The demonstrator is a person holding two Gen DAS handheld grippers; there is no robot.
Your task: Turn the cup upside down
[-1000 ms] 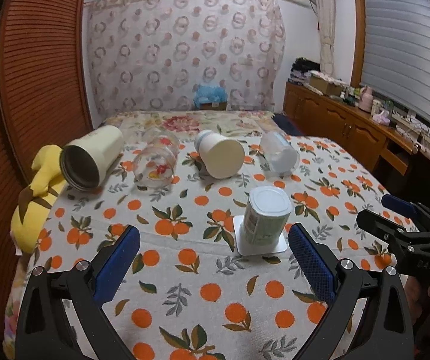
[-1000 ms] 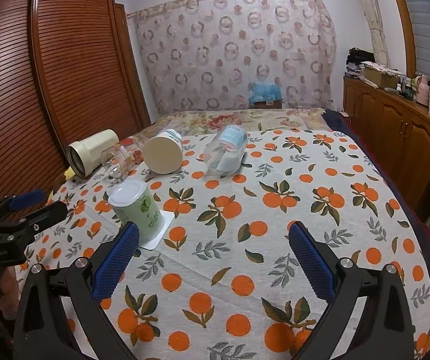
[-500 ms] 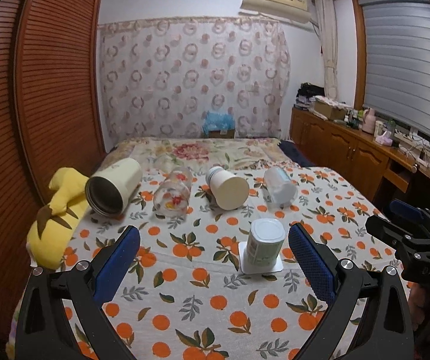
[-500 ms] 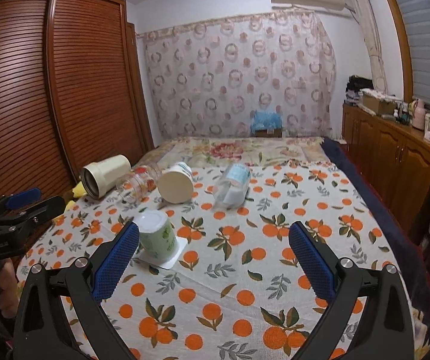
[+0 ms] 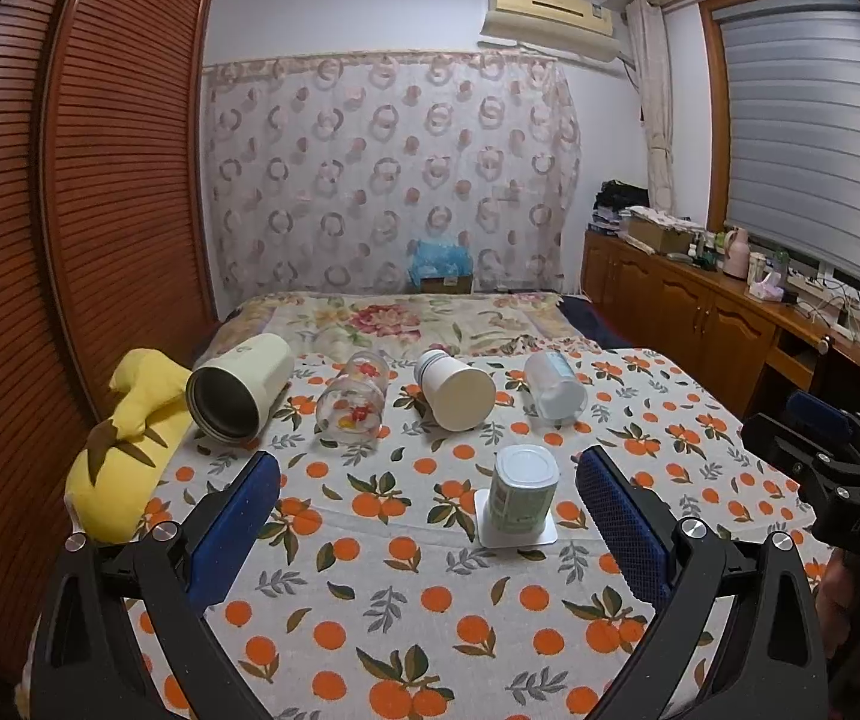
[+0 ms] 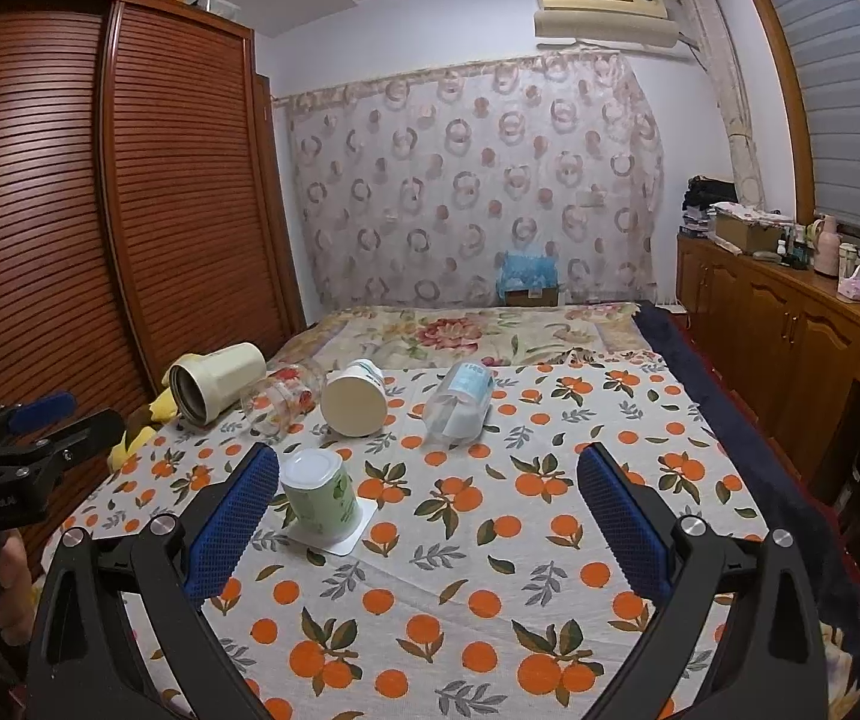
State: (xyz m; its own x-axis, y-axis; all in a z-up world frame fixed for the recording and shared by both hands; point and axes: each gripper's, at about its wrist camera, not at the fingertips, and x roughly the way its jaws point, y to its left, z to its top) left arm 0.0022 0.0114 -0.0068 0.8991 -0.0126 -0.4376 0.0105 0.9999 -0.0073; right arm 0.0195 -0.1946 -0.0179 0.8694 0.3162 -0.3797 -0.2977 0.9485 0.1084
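Note:
A green-and-white cup (image 5: 523,495) stands upside down, base up, on a white square coaster (image 5: 514,534) on the orange-print cloth; it also shows in the right wrist view (image 6: 317,495). My left gripper (image 5: 428,516) is open and empty, pulled back from the cup, which sits just inside its right finger. My right gripper (image 6: 428,516) is open and empty, the cup next to its left finger. Each gripper shows at the edge of the other's view: the right (image 5: 814,450) and the left (image 6: 27,426).
Behind the cup lie a cream steel tumbler (image 5: 237,393), a printed glass (image 5: 353,405), a white paper cup (image 5: 457,397) and a clear plastic cup (image 5: 553,385), all on their sides. A yellow plush (image 5: 123,444) lies at the left edge. A wooden cabinet (image 5: 700,324) runs along the right.
Both grippers have pulled back and tilted up, so the cups look smaller and farther away. The cup on the coaster has not moved. Both stay open.

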